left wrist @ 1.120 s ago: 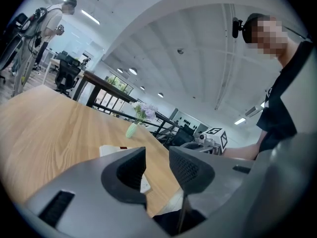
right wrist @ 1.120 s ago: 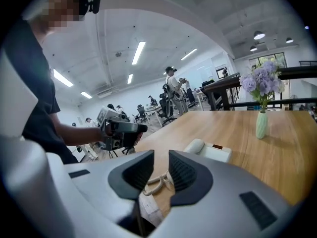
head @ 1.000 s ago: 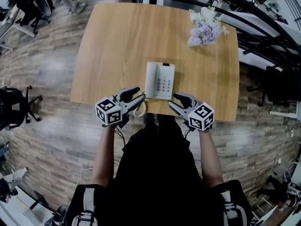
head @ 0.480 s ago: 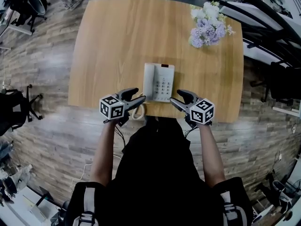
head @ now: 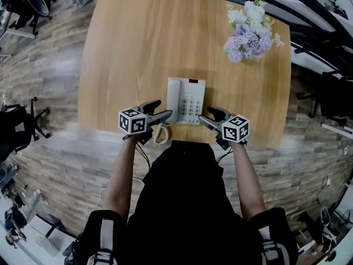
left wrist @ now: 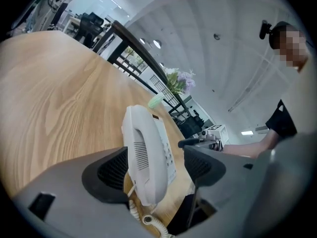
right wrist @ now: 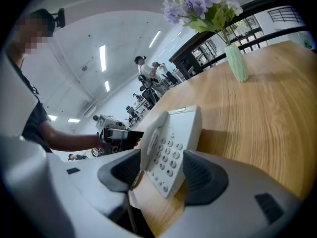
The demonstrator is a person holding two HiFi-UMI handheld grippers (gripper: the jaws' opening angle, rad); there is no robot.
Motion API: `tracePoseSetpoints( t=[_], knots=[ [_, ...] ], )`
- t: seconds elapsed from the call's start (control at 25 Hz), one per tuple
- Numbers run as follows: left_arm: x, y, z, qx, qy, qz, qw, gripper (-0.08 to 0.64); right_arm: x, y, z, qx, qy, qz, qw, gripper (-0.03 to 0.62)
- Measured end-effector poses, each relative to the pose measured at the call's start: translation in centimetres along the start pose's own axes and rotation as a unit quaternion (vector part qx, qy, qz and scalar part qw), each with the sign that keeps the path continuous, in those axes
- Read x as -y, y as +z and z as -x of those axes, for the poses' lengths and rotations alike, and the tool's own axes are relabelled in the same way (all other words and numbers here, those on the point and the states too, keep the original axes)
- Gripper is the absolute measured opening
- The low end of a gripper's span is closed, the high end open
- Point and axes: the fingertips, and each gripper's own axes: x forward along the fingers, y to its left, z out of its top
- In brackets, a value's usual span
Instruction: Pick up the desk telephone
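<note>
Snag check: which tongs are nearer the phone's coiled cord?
Left. The left tongs hover just beside the coiled cord at the table edge; the right tongs are across the telephone, by its right corner. Both are opening, nothing between them.

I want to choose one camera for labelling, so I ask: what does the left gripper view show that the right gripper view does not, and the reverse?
Only the left gripper view: the coiled cord below the near end of the desk telephone. Only the right gripper view: the keypad face-on and a distant standing person. Both: the desk telephone, the wooden table, the flowers, and the left hand-held gripper and right hand-held gripper, each with jaws opening around the desk telephone, not gripping it.
</note>
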Motion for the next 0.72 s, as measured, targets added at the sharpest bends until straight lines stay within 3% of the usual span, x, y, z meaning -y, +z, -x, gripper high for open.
tracePoseSetpoints(
  t=[0.16,0.4,0.72],
  knots=[
    [-0.5,1.1,-0.6,0.018,-0.016,0.023,0.9994,0.35,1.0,0.2,-0.9,-0.011,0.004,-0.004,1.0,0.262],
    [-1.5,0.3,-2.8,-0.031,-0.014,0.012,0.9993,0.376,2.8,0.0,-2.6,-0.024,-0.001,-0.013,1.0,0.264],
    [-1.9,-0.1,-4.3,-0.064,-0.005,-0.008,0.9979,0.382,3.2,-0.1,-3.9,-0.032,0.009,-0.022,0.999,0.265]
  ],
)
